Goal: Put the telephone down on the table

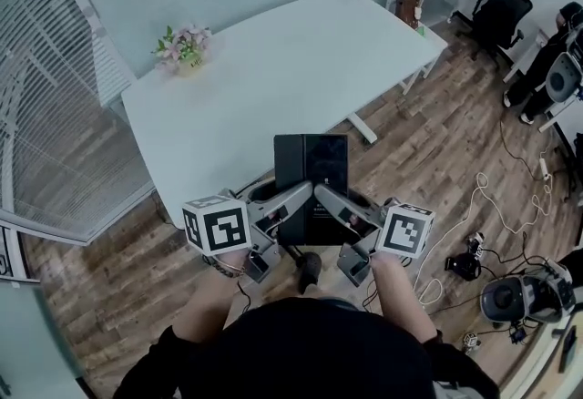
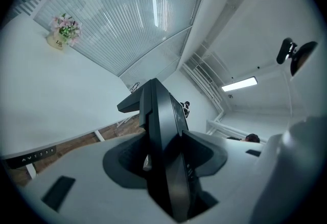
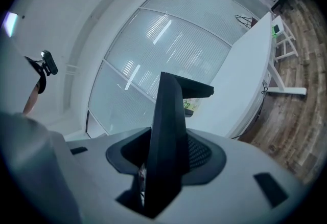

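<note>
Black telephone (image 1: 311,171) hangs over the wood floor (image 1: 428,160), just short of the white table (image 1: 273,69), between the left gripper (image 1: 296,199) and the right gripper (image 1: 330,201). In the left gripper view, the jaws clamp its edge. In the right gripper view, the jaws pinch the opposite edge.

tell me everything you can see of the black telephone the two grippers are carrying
The telephone is a flat black rectangular unit that looks like plastic, matte on its left half and glossier on its right. Seen edge-on, it is a thin slab with an angled piece jutting out near the top. It is held in the air, broad face roughly up, by the near edge of the white table, not resting on it. The left hand-held gripper and right hand-held gripper clamp it from either side.
</note>
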{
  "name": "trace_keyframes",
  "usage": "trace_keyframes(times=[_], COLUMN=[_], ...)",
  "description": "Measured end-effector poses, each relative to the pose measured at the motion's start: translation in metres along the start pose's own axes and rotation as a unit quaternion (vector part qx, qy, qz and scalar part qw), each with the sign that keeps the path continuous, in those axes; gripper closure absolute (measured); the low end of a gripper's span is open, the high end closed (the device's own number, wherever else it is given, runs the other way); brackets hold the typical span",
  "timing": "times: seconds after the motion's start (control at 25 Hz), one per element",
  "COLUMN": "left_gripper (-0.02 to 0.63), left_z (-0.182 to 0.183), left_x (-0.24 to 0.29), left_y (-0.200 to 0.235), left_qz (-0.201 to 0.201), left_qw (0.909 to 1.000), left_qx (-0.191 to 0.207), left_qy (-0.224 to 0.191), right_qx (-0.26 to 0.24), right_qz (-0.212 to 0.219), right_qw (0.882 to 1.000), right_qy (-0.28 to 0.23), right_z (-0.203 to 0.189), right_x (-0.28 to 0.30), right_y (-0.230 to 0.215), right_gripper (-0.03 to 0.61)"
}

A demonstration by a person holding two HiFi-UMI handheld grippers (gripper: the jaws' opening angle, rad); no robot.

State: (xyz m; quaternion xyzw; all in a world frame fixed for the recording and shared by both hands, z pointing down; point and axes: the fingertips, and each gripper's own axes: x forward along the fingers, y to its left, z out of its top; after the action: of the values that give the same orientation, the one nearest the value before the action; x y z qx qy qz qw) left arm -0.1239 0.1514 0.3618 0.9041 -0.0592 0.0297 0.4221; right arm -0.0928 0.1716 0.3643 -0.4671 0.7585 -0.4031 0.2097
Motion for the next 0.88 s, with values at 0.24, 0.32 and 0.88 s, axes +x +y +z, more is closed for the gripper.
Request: trace_keyframes(times=[0.24, 0.32, 0.88], left_gripper=[0.393, 0.393, 0.393], left_z=[0.018, 0.02, 0.033], left_x=[0.037, 0.049, 0.074], left_y=[0.012, 0.013, 0.027], left_qz=[0.004, 0.007, 0.021], left_qw=[1.0, 0.9999, 0.9997], left_qx=[-0.003, -0.003, -0.004], left_qy=[-0.008, -0.011, -0.006], right_qx=[0.0, 0.003, 0.02], right_qz=[0.004, 0.01, 0.018], right_qw=[1.0, 1.0, 1.0], right_qy=[0.009, 0.011, 0.012], right_z=[0.034, 0.042, 0.064], right_x=[0.005, 0.004, 0.011], right_y=[-0.027, -0.033, -0.053], right_gripper=[0.393, 0.393, 0.393])
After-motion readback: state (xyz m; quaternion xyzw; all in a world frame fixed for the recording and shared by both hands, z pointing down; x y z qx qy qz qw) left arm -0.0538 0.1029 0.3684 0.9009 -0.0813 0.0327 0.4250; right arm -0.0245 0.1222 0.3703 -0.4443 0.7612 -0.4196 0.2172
